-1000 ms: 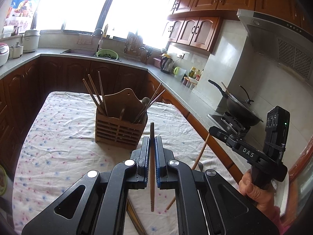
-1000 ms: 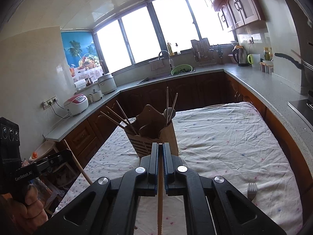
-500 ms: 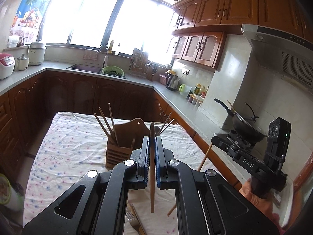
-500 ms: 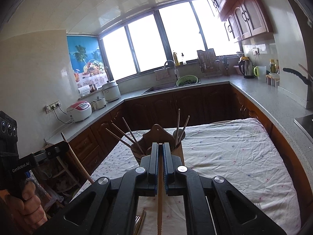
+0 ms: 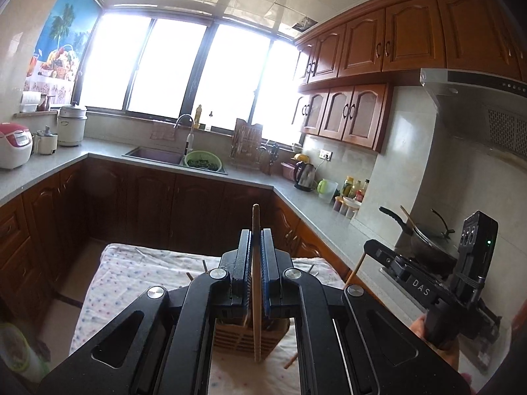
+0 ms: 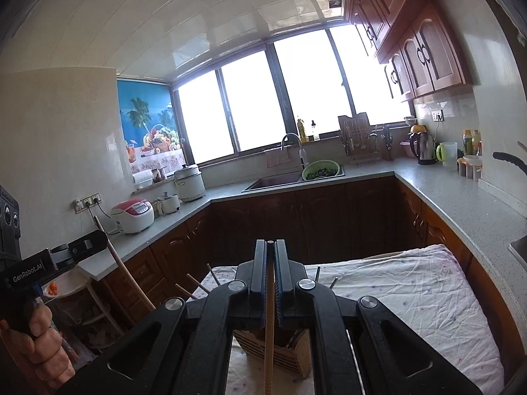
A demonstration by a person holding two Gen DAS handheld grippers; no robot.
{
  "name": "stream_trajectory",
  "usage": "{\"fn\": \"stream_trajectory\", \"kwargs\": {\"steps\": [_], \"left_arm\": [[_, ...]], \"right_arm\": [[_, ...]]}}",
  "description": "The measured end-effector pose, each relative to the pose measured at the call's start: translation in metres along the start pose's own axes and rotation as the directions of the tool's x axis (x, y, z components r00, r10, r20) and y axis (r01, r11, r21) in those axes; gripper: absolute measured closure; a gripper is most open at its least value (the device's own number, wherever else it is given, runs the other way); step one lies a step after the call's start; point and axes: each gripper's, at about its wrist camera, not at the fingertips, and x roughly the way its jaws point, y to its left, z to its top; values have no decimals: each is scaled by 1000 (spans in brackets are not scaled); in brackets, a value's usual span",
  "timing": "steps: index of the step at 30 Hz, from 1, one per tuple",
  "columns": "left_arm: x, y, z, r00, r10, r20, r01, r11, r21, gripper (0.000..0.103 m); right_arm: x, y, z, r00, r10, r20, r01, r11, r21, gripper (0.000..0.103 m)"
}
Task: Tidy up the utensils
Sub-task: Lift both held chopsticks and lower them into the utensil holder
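Observation:
My left gripper (image 5: 256, 234) is shut on a wooden chopstick (image 5: 256, 296) that stands nearly upright between its pads, its lower end hanging over the wooden utensil holder (image 5: 230, 337). My right gripper (image 6: 270, 244) is likewise shut on a second chopstick (image 6: 269, 345) above the same holder (image 6: 293, 354), where several chopsticks stick up. Each view shows the other gripper off to the side, hand-held: the right gripper (image 5: 370, 247) and the left gripper (image 6: 98, 240), each with its chopstick slanting down. Most of the holder is hidden behind the jaws.
The holder stands on a table under a spotted white cloth (image 6: 411, 293). Dark wooden cabinets and a grey counter (image 5: 316, 217) wrap around it, with a sink (image 5: 154, 155), a green colander (image 5: 201, 162), a kettle (image 5: 304, 176), a rice cooker (image 6: 133, 214) and a wok (image 5: 425, 237).
Both grippers have risen and tilted upward with their chopsticks still clamped. The holder and table have slid down in both views, and the forks on the cloth are out of sight.

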Motion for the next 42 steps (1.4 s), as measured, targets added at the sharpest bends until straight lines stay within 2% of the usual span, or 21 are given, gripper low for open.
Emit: {"fn": "stream_trajectory", "kwargs": {"steps": [6, 10, 19, 32, 42], "left_arm": [[31, 7, 15, 999, 38, 29, -39, 999, 19, 99], [56, 17, 14, 998, 66, 26, -66, 998, 11, 99], [105, 41, -17, 994, 102, -44, -104, 993, -50, 99], [121, 43, -53, 988, 118, -103, -124, 991, -53, 99], [132, 48, -71, 979, 133, -157, -142, 989, -48, 99]], "right_arm": [[21, 3, 25, 995, -26, 92, 28, 999, -25, 99], [40, 5, 26, 991, -43, 126, 50, 998, -49, 99], [74, -11, -12, 993, -77, 89, 81, 996, -41, 99], [83, -25, -48, 992, -114, 45, 114, 994, 7, 99], [84, -30, -56, 990, -137, 30, 137, 991, -1, 99]]}}
